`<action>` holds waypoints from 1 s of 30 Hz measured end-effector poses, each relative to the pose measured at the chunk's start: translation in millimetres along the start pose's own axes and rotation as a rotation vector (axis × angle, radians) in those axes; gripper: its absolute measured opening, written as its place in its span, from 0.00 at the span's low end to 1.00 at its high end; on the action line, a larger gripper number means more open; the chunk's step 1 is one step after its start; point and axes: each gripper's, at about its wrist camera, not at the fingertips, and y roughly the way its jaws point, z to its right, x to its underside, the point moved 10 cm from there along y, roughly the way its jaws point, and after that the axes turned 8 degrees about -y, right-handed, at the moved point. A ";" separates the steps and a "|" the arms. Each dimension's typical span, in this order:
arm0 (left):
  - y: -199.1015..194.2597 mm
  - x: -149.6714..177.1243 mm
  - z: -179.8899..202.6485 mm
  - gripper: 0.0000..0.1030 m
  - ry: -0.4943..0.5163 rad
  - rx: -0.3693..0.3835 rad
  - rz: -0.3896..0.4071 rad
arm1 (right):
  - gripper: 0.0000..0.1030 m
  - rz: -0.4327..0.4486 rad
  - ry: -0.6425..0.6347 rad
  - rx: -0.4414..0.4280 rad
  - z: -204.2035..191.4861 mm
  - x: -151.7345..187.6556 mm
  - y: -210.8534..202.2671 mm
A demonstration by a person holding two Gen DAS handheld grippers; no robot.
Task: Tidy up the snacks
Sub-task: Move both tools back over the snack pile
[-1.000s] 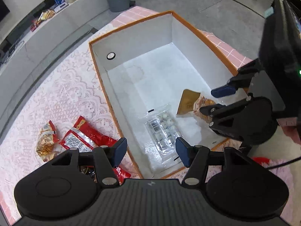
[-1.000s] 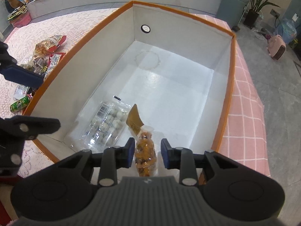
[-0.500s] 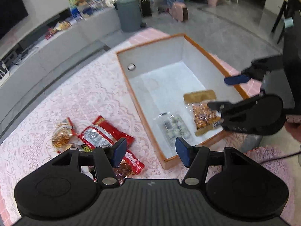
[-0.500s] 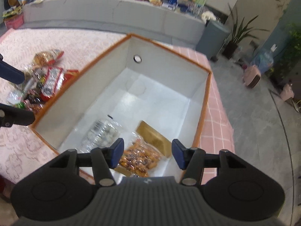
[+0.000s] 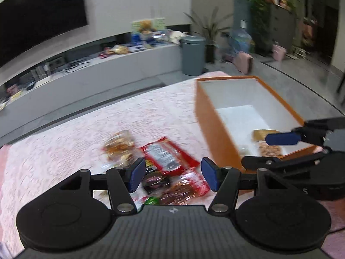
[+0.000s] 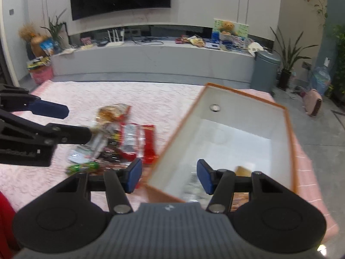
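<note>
The snack pile (image 5: 163,164) lies on the cloth left of the box (image 5: 217,129), directly ahead of the left claw (image 5: 171,173), which gapes empty. The right claw (image 6: 169,176), also released, straddles the box's near-left wall, farther off.

Glossy plastic snack packets (image 5: 170,157) on matt lace tablecloth (image 5: 75,133).

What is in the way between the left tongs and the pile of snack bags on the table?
Nothing visible. The left tongs stand open with nothing between them, and the pile of snack bags lies right ahead on the pink tablecloth. The orange box sits off to the side, not in between.
</note>
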 end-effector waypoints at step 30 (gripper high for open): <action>44.8 65.7 -141.7 0.68 -0.263 -0.127 -0.018 | 0.56 -0.061 -0.040 -0.043 -106.6 -3.1 105.0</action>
